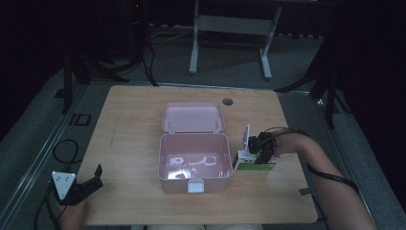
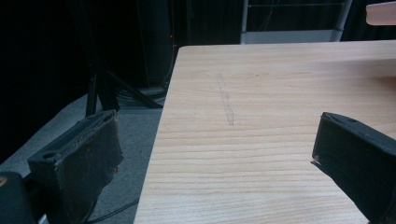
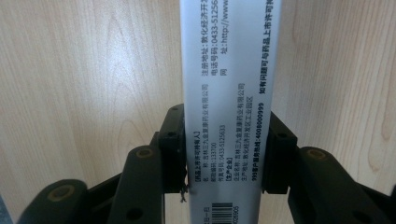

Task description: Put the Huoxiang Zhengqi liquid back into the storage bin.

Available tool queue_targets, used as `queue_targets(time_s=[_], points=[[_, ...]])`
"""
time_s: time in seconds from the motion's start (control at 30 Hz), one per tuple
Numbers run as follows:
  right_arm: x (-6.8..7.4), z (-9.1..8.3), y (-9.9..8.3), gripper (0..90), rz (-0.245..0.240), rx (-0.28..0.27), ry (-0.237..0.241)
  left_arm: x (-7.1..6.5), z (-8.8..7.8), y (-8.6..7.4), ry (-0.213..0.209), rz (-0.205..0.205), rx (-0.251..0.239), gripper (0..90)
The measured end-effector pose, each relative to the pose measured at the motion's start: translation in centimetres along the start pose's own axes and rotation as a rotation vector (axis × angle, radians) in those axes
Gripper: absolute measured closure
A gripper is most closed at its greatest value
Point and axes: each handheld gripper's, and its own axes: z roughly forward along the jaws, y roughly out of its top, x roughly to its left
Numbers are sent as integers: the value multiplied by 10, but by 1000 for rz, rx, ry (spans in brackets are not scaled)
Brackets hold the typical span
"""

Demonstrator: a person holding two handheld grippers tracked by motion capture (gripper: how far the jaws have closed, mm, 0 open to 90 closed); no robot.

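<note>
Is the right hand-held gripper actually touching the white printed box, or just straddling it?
Touching. In the right gripper view both black pads press flat against the long sides of the white printed box, with no gap showing; the right hand-held gripper is clamped on it.

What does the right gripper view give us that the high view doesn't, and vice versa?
Right gripper view: black pads pressed on both sides of the white carton, its small print and barcode readable. High view: open pink lunch box left of the carton, left gripper open at the table's near-left corner. Both: right gripper shut on the carton, wooden table.
</note>
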Motion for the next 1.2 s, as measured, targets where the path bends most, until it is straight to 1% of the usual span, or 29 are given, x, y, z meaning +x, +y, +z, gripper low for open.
queue_targets(time_s=[0.17, 0.23, 0.3, 0.4, 0.53, 0.63, 0.7, 0.77, 0.8, 0.83, 0.9, 0.97, 1.1, 1.13, 1.17, 1.2], points=[[-1, 0, -1, 616, 18, -12, 12, 0, 0, 0, 1, 2, 2, 16], [0, 0, -1, 617, 13, -12, 14, 0, 0, 0, 1, 2, 2, 16], [0, 0, -1, 618, 19, -6, 9, 0, 0, 0, 2, 0, 1, 16], [0, 0, -1, 618, 23, 0, 16, 0, 0, 0, 1, 1, 3, 16], [-1, -2, -2, 619, 32, 19, 7, 0, 0, 0, 2, 0, 2, 16], [0, -3, -3, 620, 33, 30, 33, 0, 0, 0, 3, -1, 3, 16], [2, -5, -3, 619, 27, 35, 27, 0, 1, 0, 3, 0, 4, 16], [2, -11, -5, 620, 32, 25, 21, 0, 0, 0, 4, 0, 3, 16], [2, -11, -5, 620, 32, 25, 21, 0, 0, 0, 4, 0, 4, 16], [3, -16, -6, 620, 36, 23, 20, 0, 0, 0, 4, 0, 3, 16], [4, -19, -6, 620, 35, 22, 19, -1, 1, 0, 5, 0, 4, 16], [5, -24, -6, 620, 42, 23, 26, 0, 0, 0, 5, 0, 3, 16], [7, -38, -8, 620, 44, 24, 7, 0, 0, 0, 5, -1, 4, 16], [8, -45, -10, 620, 51, 21, 4, 0, 0, 0, 5, -1, 3, 16], [8, -45, -10, 620, 51, 21, 4, 0, 0, 0, 6, -1, 3, 16], [10, -49, -11, 620, 58, 23, 4, 0, 0, 0, 6, -2, 3, 16]])
